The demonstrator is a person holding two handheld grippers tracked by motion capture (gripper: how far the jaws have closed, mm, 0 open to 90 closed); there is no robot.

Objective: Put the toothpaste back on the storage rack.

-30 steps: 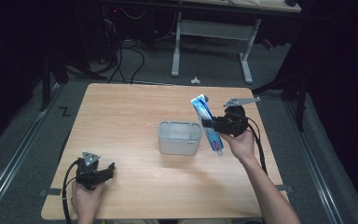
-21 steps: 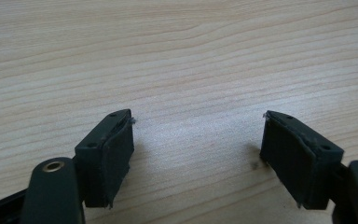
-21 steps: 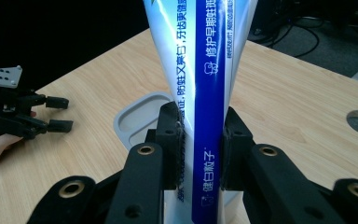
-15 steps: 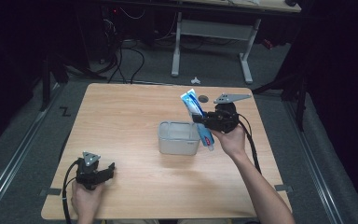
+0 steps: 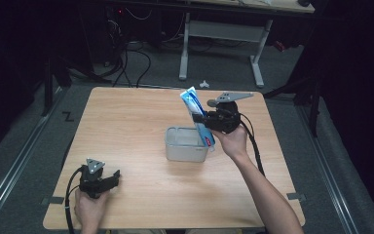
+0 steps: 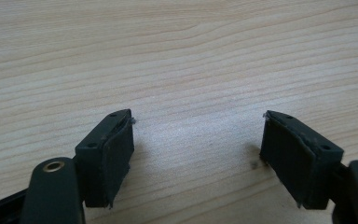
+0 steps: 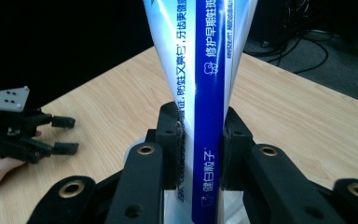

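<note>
While the left gripper [image 5: 108, 179] rests apart at lower left, the right gripper [image 5: 205, 118] clamps a toothpaste tube [image 5: 196, 111] upright above the clear container [image 5: 186, 145], apparently for insertion.

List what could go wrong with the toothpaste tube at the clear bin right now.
1. The right gripper pinches the toothpaste tube near its lower end, so the long tilted upper part could swing or slip between the pads.
2. The tube's cap end hangs at the right rim of the clear bin; it may catch the rim or land outside.
3. The bin looks light and stands unheld, since the open left gripper rests far off; a nudge could slide it.
</note>
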